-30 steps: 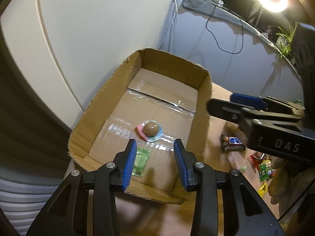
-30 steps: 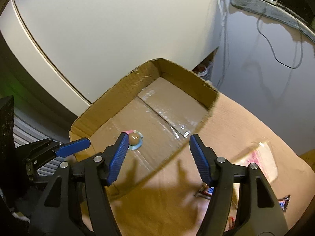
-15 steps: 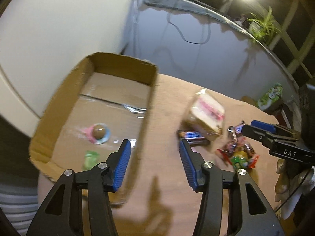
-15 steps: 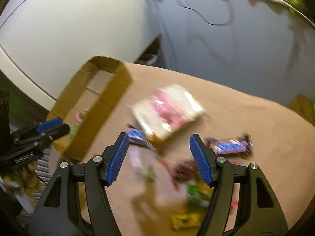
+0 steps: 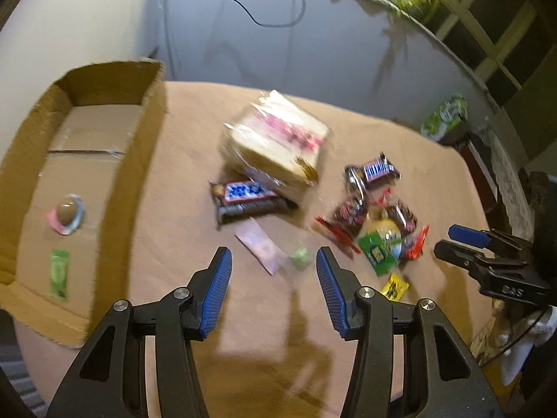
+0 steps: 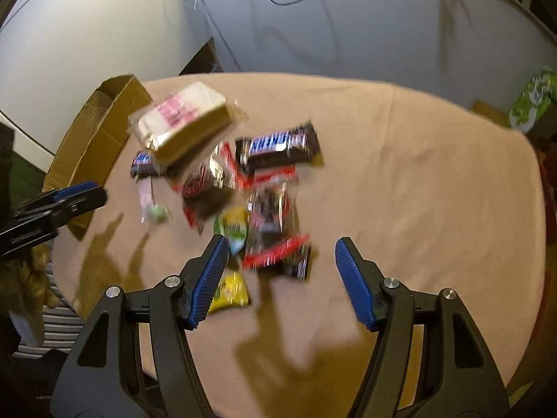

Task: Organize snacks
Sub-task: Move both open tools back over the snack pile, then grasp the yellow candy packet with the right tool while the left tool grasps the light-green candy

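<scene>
Both grippers have swung away from the cardboard box (image 5: 104,80), which filled their views a second ago, and now hang over the loose snack pile on the tan-covered table (image 6: 417,174). Two items already lie in the box: a round brown sweet on a pink-and-blue wrapper (image 5: 66,214) and a small green packet (image 5: 58,273), at about nine o'clock in the left wrist view.

With those two dropped off, both hands look to be returning for the next pick, and most of the sorting remains.

The left gripper (image 5: 273,291) is empty, its jaws about half open and easing slightly closed with nothing between the pads. Just beyond its tips, near twelve o'clock, lie a pale pink wrapper (image 5: 259,245) and a small green sweet (image 5: 300,257). Further out at twelve sits the clear-wrapped cake block with pink print (image 5: 278,139), with a dark chocolate bar (image 5: 249,196) partly tucked under its near edge.

The right gripper (image 6: 278,280) is also empty, its jaws standing fairly wide. Between and just past its fingers lies a dark packet with red edges (image 6: 278,254); a yellow packet (image 6: 229,291) sits beside the left finger at about nine o'clock, and a larger chocolate bar (image 6: 278,144) lies at twelve.

Both views are blurred, so labels on the smaller packets are unreadable. The pile is crowded and overlapping, so a careless close could pinch two wrappers at once.
</scene>
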`<action>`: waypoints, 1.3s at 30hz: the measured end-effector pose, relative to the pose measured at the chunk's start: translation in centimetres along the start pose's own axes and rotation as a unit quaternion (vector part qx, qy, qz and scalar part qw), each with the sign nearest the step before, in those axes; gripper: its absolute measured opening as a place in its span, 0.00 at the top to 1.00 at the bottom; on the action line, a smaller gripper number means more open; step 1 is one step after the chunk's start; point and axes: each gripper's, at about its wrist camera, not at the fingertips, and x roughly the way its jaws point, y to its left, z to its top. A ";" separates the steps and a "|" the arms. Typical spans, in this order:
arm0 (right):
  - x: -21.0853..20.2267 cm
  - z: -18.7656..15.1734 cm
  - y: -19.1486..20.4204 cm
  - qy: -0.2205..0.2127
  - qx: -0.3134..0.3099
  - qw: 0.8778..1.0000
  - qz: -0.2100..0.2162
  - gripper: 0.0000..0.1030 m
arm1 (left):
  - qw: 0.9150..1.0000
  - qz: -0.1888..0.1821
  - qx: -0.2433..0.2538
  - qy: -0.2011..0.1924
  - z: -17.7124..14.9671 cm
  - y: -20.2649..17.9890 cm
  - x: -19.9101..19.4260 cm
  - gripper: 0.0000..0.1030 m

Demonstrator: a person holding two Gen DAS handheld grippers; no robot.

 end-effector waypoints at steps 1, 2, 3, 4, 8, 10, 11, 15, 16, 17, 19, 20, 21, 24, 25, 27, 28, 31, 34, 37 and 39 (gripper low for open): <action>-0.1 -0.6 0.0 0.004 0.002 1.000 0.008 0.35 | 1.000 -0.001 0.006 0.003 -0.2 -0.2 0.2 0.57; 0.0 -1.1 0.2 0.008 0.000 1.000 0.012 0.35 | 1.000 -0.003 0.016 0.007 -0.3 -0.5 0.5 0.58; 0.1 -1.5 0.6 0.011 -0.003 1.000 0.014 0.35 | 1.000 0.000 0.027 0.009 -0.4 -0.8 0.7 0.59; 0.3 -1.8 1.3 0.014 -0.008 1.000 0.017 0.35 | 0.999 0.001 0.037 0.010 -0.5 -1.1 1.0 0.60; 1.2 -2.9 3.0 0.023 -0.029 0.999 0.029 0.35 | 0.997 0.004 0.073 0.014 -0.4 -2.2 2.0 0.62; 1.7 -3.2 3.8 0.024 -0.038 0.998 0.034 0.35 | 0.996 0.004 0.090 0.015 -0.4 -2.8 2.4 0.63; 1.9 -3.3 4.1 0.025 -0.042 0.998 0.036 0.35 | 0.995 0.004 0.098 0.016 -0.4 -3.0 2.7 0.65; 3.1 -3.2 5.0 0.036 -0.052 0.998 0.026 0.35 | 0.993 0.009 0.115 0.023 -0.5 -3.4 3.8 0.68; 3.4 -3.2 5.1 0.038 -0.052 0.998 0.025 0.35 | 0.993 0.010 0.117 0.024 -0.5 -3.4 4.0 0.68; 3.7 -3.3 5.2 0.040 -0.054 0.997 0.022 0.35 | 0.993 0.010 0.119 0.025 -0.5 -3.4 4.3 0.68; 4.4 -3.4 5.4 0.045 -0.063 0.997 0.006 0.35 | 0.992 0.010 0.122 0.027 -0.5 -3.5 4.6 0.70; 4.7 -3.5 5.6 0.047 -0.067 0.997 -0.001 0.35 | 0.992 0.011 0.124 0.028 -0.5 -3.5 4.7 0.74; 5.0 -3.6 5.8 0.049 -0.072 0.996 -0.007 0.35 | 0.992 0.011 0.126 0.029 -0.5 -3.5 4.9 0.75; 5.2 -3.9 6.6 0.046 -0.092 0.994 -0.027 0.36 | 0.991 0.015 0.131 0.031 -0.6 -3.7 5.5 0.82; 5.2 -4.0 6.8 0.046 -0.096 0.994 -0.032 0.39 | 0.991 0.015 0.131 0.028 -0.7 -3.7 5.4 0.83; 5.1 -4.1 7.0 0.044 -0.102 0.993 -0.043 0.48 | 0.991 0.013 0.128 0.024 -0.6 -3.6 5.4 0.83; 5.0 -4.1 7.3 0.043 -0.103 0.993 -0.044 0.53 | 0.992 0.011 0.124 0.023 -0.5 -3.5 5.4 0.83; 4.7 -4.1 7.4 0.040 -0.102 0.993 -0.045 0.64 | 0.994 0.004 0.111 0.021 -0.4 -3.2 5.3 0.83; 4.2 -4.1 7.2 0.037 -0.095 0.994 -0.038 0.74 | 0.994 0.003 0.103 0.020 -0.5 -3.2 5.2 0.83; 3.8 -3.6 6.3 0.035 -0.091 0.995 -0.028 0.82 | 0.995 0.003 0.100 0.019 -0.9 -2.7 4.7 0.83; 3.4 -3.6 6.3 0.037 -0.094 0.995 -0.023 0.84 | 0.995 0.003 0.100 0.018 -1.1 -2.7 4.6 0.83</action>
